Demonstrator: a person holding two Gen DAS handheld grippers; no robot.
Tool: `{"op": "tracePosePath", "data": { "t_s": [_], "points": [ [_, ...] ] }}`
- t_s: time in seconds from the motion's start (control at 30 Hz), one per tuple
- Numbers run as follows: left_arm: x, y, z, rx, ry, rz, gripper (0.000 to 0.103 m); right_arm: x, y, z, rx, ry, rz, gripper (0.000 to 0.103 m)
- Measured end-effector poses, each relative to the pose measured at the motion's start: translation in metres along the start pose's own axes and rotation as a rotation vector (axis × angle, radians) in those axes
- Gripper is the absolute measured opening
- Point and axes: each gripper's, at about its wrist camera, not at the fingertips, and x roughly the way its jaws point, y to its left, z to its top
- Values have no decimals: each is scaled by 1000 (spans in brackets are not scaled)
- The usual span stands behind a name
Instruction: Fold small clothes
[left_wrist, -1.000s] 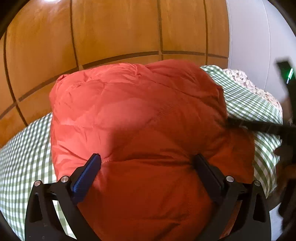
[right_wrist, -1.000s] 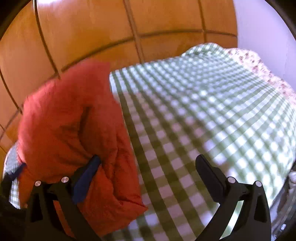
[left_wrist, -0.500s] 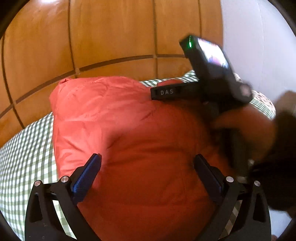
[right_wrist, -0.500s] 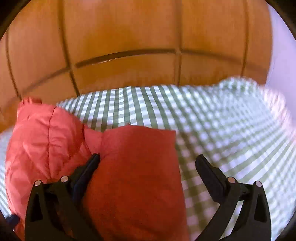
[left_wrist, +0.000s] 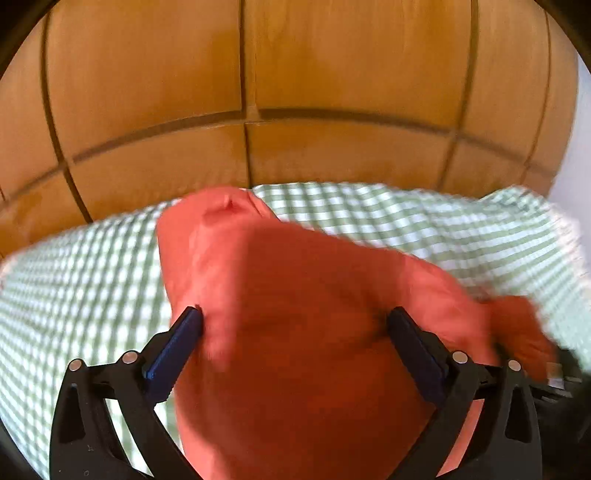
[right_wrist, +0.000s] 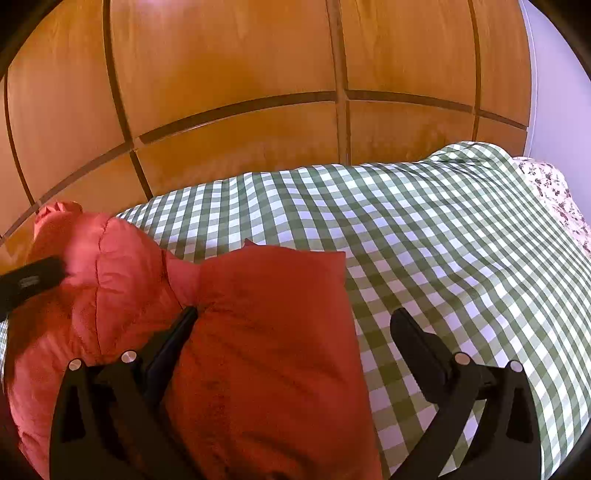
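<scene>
Wooden wardrobe panels (left_wrist: 332, 74) back the checked bed (left_wrist: 424, 229). Left view, blurred: the left hand-held gripper (left_wrist: 295, 328) stands apart, straddling the red padded garment (left_wrist: 295, 295). Right view: the right hand-held gripper (right_wrist: 295, 325) gapes over its doubled flap; folding looks partway, bundle still lumpy.
</scene>
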Motion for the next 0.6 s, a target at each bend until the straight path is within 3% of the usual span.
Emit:
{"op": "tracePosePath", "data": {
  "t_s": [0.17,0.4,0.5,0.6],
  "points": [
    [38,12,-4,-39,23,26,100,11,9,5,-7,19,18,101],
    [31,19,-14,-57,24,17,100,18,12,4,-27,30,28,101],
    [12,30,-25,-107,7,-36,100,15,15,3,-45,15,13,101],
    [-9,53,-44,-230,12,-142,100,14,16,4,-47,12,6,101]
  ]
}}
